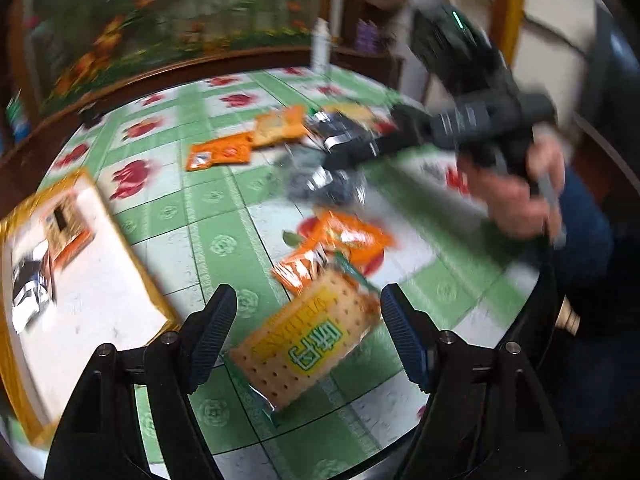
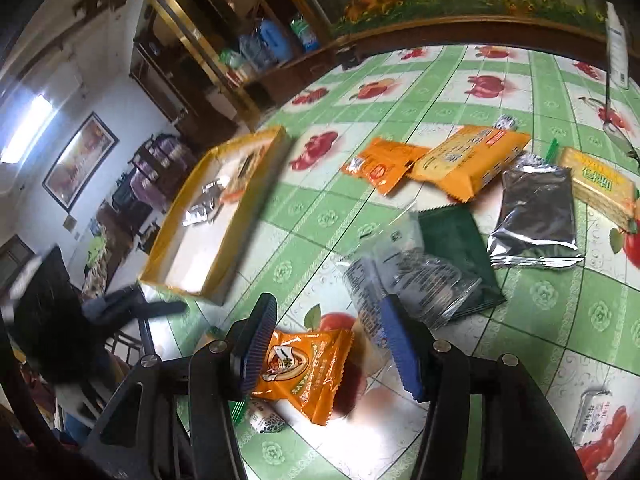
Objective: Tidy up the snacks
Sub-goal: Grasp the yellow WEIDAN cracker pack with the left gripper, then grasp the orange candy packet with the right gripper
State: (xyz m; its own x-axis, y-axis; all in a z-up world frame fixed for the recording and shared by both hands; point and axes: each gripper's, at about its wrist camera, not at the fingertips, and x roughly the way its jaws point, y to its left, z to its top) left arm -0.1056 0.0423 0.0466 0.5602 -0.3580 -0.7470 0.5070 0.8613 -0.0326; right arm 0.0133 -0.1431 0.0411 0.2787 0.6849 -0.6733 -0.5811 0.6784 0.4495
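Observation:
My left gripper (image 1: 308, 336) is open, low over the green fruit-print tablecloth. A yellow-and-green cracker packet (image 1: 308, 344) lies flat on the cloth between its fingers, untouched. Just beyond it lies a crumpled orange packet (image 1: 336, 248). My right gripper (image 2: 332, 344) is also open. An orange snack packet (image 2: 304, 372) rests on the table under its fingers, beside the left pad and clear of the right one. In the left wrist view the right gripper (image 1: 360, 148), blurred, reaches in from the right in a person's hand (image 1: 516, 200). The yellow-rimmed tray (image 2: 188, 288) holds a few packets.
Loose on the cloth are two orange packets (image 2: 384, 164) (image 2: 468, 160), a silver pouch (image 2: 536, 216), a dark green pouch (image 2: 460, 256), a clear wrapper (image 2: 400, 276) and another cracker packet (image 2: 600, 188). A white bottle (image 1: 320, 44) stands at the far edge. A small white sweet (image 2: 592, 416) lies near right.

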